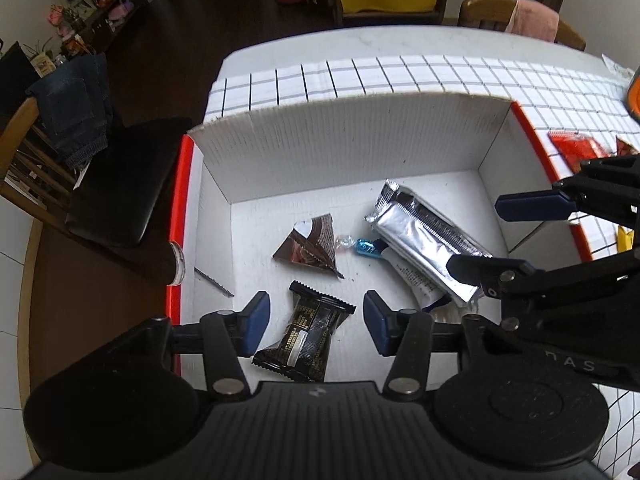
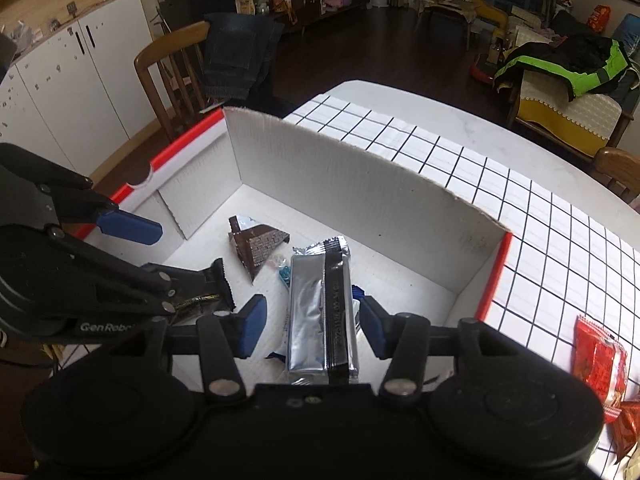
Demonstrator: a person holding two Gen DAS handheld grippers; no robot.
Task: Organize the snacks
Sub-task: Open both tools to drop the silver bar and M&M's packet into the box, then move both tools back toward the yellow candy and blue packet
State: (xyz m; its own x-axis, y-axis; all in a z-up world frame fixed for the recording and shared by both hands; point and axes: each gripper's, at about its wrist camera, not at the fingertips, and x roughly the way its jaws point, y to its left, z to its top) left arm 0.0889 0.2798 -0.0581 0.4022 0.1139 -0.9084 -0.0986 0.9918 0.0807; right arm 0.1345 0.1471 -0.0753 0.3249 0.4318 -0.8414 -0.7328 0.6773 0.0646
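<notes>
White box (image 1: 344, 152), wrapped snacks (image 1: 428, 240) inside

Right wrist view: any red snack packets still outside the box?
Yes, a red packet lies on the checked cloth, outside the white box.

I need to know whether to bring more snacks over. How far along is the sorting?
Partly done: the black packet, silver packet and brown triangular packet lie in the box. Both grippers are open, holding nothing. Red packets on the checked cloth remain.
</notes>
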